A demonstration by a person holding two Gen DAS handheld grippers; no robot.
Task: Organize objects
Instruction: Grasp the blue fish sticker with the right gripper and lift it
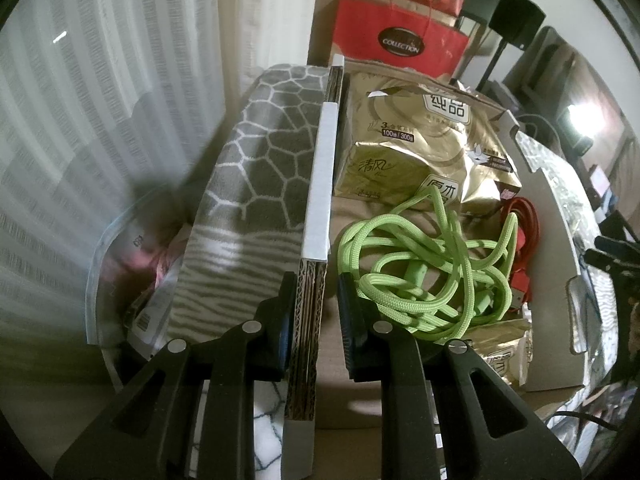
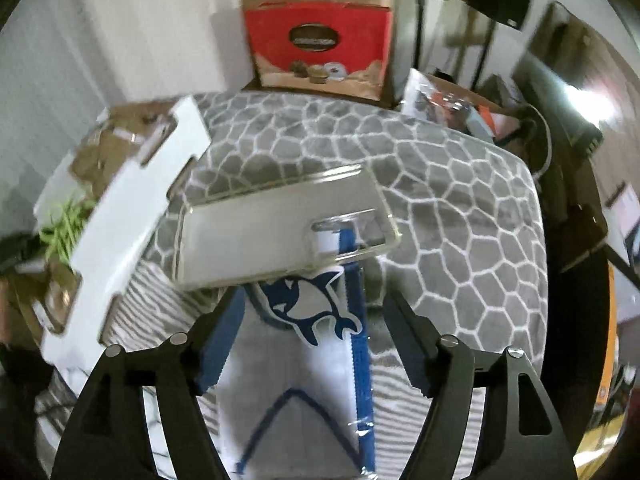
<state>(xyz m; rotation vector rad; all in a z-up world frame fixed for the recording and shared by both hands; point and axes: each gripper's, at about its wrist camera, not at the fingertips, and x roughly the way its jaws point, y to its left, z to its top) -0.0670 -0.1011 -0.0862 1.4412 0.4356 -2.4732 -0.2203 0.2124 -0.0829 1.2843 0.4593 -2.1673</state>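
1. Left wrist view: the left gripper [image 1: 312, 322] is clamped narrow on the cardboard box wall [image 1: 320, 216], which runs from 6 o'clock toward 12 o'clock. Keep this grip steady so that the box does not shift.
2. Inside the box, at 3 o'clock of the wall, lie the green cord [image 1: 432, 272], a red cable [image 1: 524, 236] and a gold tissue pack [image 1: 424, 140]. Free floor remains near the wall at 6 o'clock.
3. Right wrist view: the right gripper [image 2: 308, 332] stands wide; its pads press on nothing.
4. The clear phone case [image 2: 280, 228] lies at 12 o'clock of the fingers, over a white pouch with a blue shark print [image 2: 308, 304], on the grey patterned mat [image 2: 460, 216].
5. The white box [image 2: 132, 216] sits at 9 o'clock. Judgement: centre the fingers across the case's edges before closing; the clear plastic may slip.
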